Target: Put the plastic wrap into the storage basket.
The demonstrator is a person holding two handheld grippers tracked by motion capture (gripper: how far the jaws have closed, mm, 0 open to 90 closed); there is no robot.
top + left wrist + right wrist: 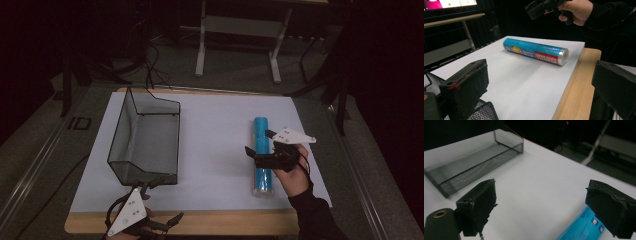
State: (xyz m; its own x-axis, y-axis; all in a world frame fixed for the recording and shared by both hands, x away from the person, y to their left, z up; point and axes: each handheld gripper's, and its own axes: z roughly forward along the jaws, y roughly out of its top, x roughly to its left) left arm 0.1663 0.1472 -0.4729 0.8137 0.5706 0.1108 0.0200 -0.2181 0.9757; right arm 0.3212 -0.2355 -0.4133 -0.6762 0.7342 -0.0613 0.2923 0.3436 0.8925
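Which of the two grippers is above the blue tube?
The right gripper. Its open fingers hover over the blue food-wrap tube lying on the white board, while the left gripper is at the near table edge by the mesh basket.

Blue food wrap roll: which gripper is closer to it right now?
Right. The right gripper hangs open just above the middle of the roll. The left gripper is open too, far across the white board at the table's near edge, by the mesh basket.
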